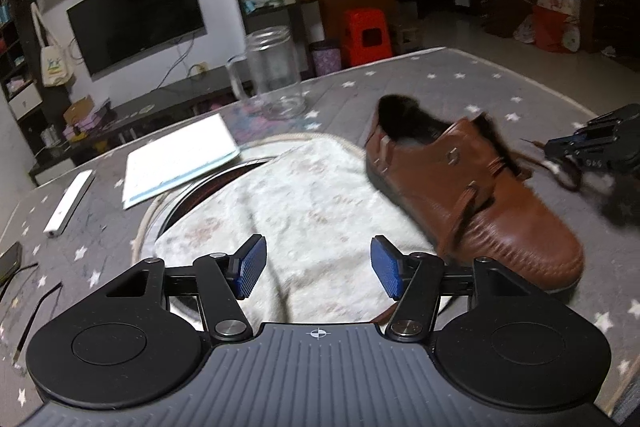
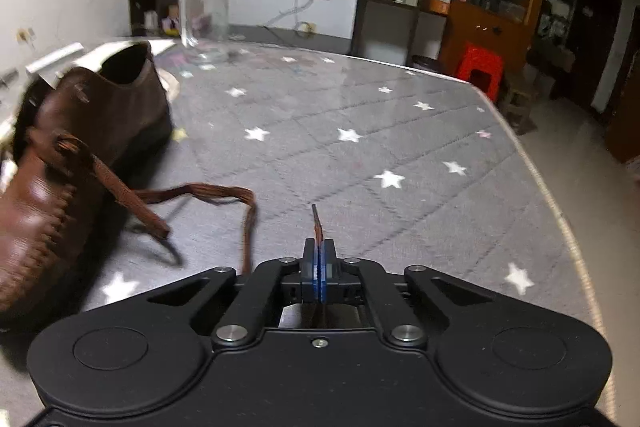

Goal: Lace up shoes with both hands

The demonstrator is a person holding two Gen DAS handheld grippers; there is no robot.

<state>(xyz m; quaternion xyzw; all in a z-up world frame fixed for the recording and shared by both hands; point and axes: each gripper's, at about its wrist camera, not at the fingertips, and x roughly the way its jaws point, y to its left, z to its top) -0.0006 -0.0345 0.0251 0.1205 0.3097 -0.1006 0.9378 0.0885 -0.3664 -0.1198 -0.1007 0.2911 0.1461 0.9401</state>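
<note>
- The shoe (image 1: 464, 187) lies on the tabletop (image 2: 360, 155), partly on a towel (image 1: 304, 211).
- A jar (image 1: 276, 71) stands behind the towel.
- A notebook (image 1: 180, 159) lies left of the shoe.
- A lace (image 2: 208, 195) trails right of the shoe.

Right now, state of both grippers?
Left gripper: open, nothing between the blue pads, white cloth beyond.
Right gripper: shut on the flat brown shoelace of the brown leather shoe.

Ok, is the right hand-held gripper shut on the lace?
Yes, shut. The right hand-held gripper has its blue pads pressed together, with the brown lace end sticking out between them.
</note>
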